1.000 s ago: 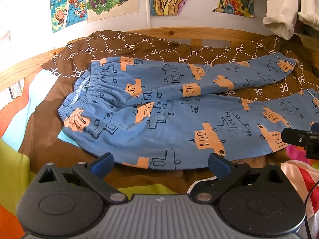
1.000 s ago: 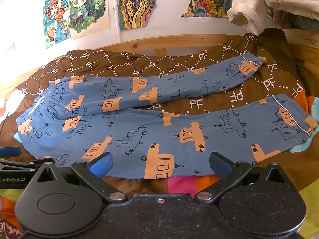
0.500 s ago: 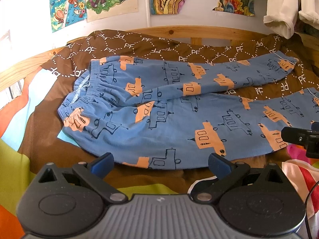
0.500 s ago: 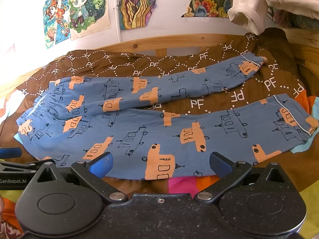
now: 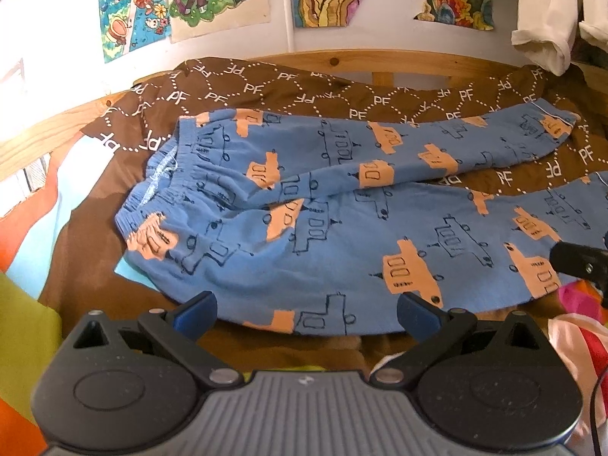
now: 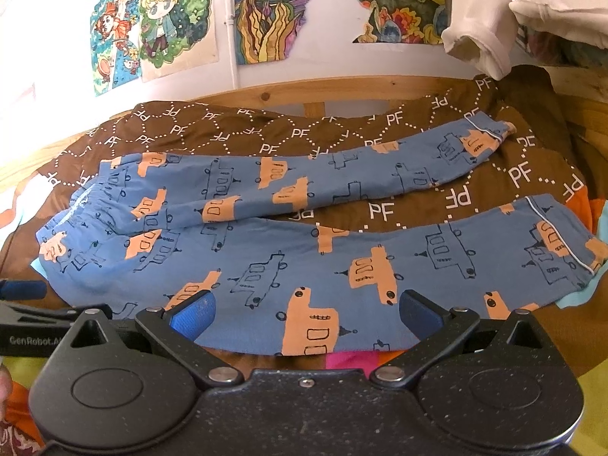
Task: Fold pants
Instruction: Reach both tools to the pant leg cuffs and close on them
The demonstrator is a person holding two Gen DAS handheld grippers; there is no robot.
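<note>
- Setting: a wooden bed frame (image 5: 380, 59) against a white wall hung with colourful drawings (image 6: 159, 26). A brown blanket (image 6: 235, 129) printed with "PF" letters covers the bed; a pale garment (image 6: 490, 19) hangs at the upper right.
- Task item: blue pants (image 5: 323, 228) (image 6: 266, 250) with an orange and outlined vehicle print lie flat on the brown blanket, unfolded.
- Orientation: the elastic waistband (image 5: 159, 186) is at the left. Both legs run to the right and spread apart, with brown blanket visible between them. The far leg ends in a cuff (image 6: 490, 133) near the frame; the near leg ends in a white-piped cuff (image 6: 562, 239) at the right.
- Left gripper (image 5: 306, 309): jaws wide apart, holding nothing. They sit at the near edge of the pants, below the seat and upper part of the near leg.
- Right gripper (image 6: 306, 311): jaws wide apart, holding nothing. They sit at the near hem line of the near leg, around its middle.
- Contact: whether either jaw tip touches the fabric cannot be determined.
- Mutual position: the two grippers are side by side, each visible at the edge of the other's view.
</note>
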